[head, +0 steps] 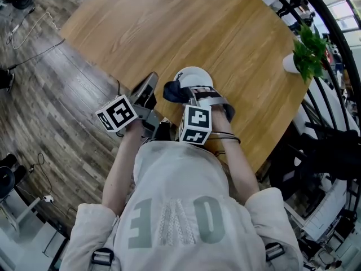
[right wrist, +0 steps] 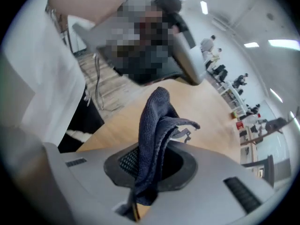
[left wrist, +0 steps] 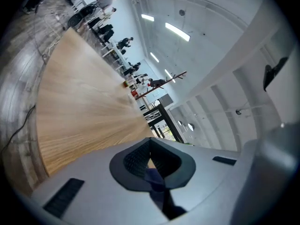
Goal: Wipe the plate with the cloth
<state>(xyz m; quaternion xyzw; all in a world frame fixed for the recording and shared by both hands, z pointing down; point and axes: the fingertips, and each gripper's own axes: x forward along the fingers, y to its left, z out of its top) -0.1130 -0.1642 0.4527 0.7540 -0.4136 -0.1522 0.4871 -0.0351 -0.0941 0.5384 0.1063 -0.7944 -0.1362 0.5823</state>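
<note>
Dark blue cloth [right wrist: 157,118], bunched in folds, pinched by right tool [right wrist: 149,168].

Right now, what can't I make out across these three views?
- Plate: head view, near part covered by the cloth and right gripper; not seen in either gripper view.
- Dark scrap in the shut left gripper: left gripper view, too little shows to identify.
- Grey object above the cloth: right gripper view, mosaic-covered.

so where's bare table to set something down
The table is bare beyond the plate to its far edge, and rightward up to the potted plant. Crowded at the near edge: plate, cloth, left gripper and right gripper.
</note>
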